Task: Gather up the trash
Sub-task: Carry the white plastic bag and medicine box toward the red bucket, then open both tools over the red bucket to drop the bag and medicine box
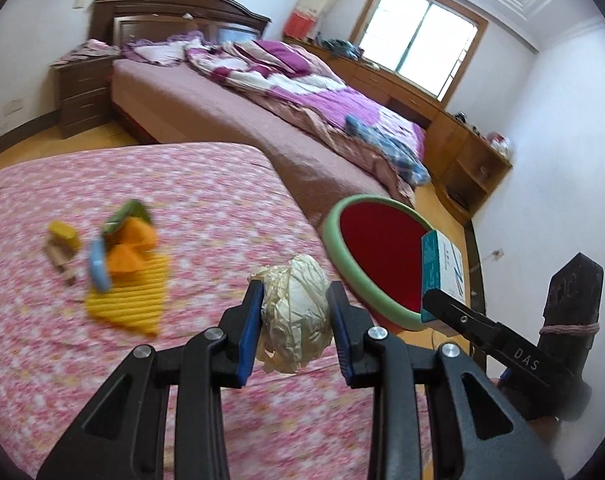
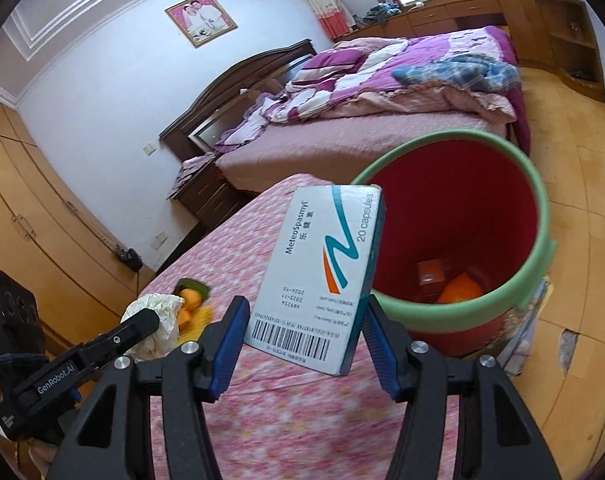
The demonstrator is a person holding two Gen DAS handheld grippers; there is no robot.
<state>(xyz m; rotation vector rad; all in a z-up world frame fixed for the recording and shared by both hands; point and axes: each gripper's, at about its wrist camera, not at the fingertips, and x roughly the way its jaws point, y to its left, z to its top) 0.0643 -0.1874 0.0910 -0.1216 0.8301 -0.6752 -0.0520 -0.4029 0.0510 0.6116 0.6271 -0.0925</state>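
My left gripper (image 1: 296,322) is shut on a crumpled ball of cream paper (image 1: 296,312), held above the pink floral table (image 1: 182,200). My right gripper (image 2: 306,344) is shut on a white and teal medicine box (image 2: 322,272), held just in front of the red bin with a green rim (image 2: 462,216). In the left wrist view the bin (image 1: 382,256) stands past the table's right edge with the box (image 1: 442,276) at its rim. The bin holds an orange item (image 2: 460,288) and a small brown box (image 2: 430,276). The paper ball also shows in the right wrist view (image 2: 158,320).
On the table lie a yellow cloth (image 1: 130,292), orange cloth (image 1: 132,248), a blue piece (image 1: 98,268), a green piece (image 1: 128,214) and a yellow and wooden toy (image 1: 62,248). A bed (image 1: 262,92) with purple bedding stands behind. Wooden cabinets (image 1: 462,148) line the window wall.
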